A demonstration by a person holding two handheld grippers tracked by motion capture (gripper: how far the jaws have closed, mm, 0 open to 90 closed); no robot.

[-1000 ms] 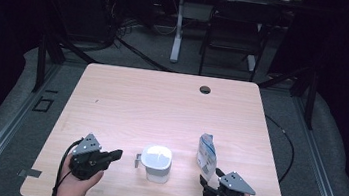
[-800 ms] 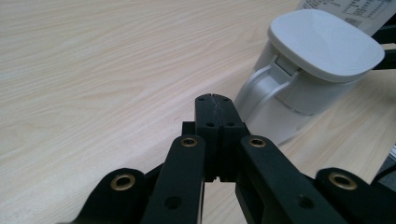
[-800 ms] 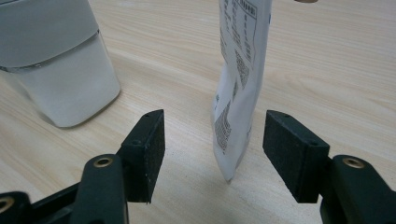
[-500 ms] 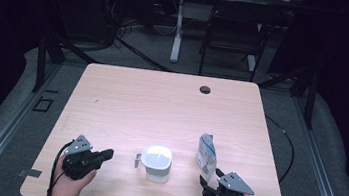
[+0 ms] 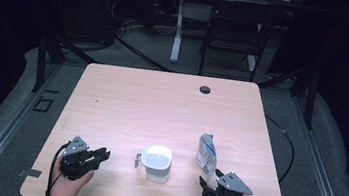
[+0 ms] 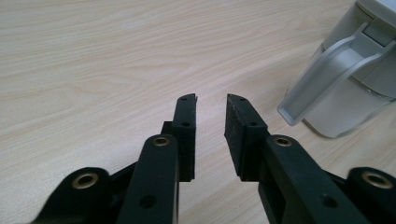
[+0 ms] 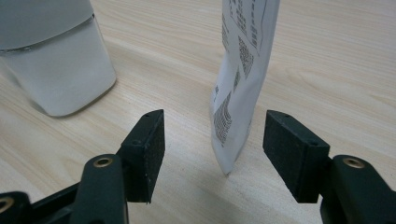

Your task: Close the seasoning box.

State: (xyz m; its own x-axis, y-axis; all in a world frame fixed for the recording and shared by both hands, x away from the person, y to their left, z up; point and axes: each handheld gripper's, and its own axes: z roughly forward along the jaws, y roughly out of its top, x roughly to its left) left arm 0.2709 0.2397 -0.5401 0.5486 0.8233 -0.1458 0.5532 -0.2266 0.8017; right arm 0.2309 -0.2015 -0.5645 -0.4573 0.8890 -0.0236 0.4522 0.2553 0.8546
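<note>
two hands low at table's near edge, left claw just opening (nothing between), right claw apart near pouch

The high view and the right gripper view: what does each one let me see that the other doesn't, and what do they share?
From the high view you get the whole table, the person's two hands, the left gripper, the jug's lid and handle, and the dark cable hole at the far edge. From the right gripper view you get the printed text on the white pouch, the jug's clear lower wall, and the right gripper with its jaws open, the pouch's bottom edge standing between them untouched. Shared: the jug, the pouch, the right gripper and the wooden tabletop.
</note>
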